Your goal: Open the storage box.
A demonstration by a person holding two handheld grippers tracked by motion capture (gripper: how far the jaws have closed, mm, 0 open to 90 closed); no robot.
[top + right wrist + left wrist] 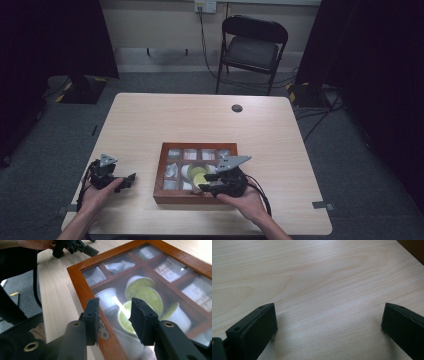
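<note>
Wooden box: lid down, right tool at its near edge

Wooden box (196, 173) sits on the surface (200, 120) near the person's edge, a little right of centre. Its glass lid looks closed, and through it show white cups with green lids (147, 298) in the middle and pale packets (118, 266) in the far compartments. The right tool (201, 182) hovers over the near rim, jaws part-way apart with nothing between them, straddling what may be a small clasp (103, 330). The left tool (131, 178) rests low on the bare surface left of the box, jaws wide apart and empty. Judging by this, opening has barely begun: no grip is made and the lid is unlifted. Glare on the glass blurs the contents, and the clasp is too dark to identify
</note>
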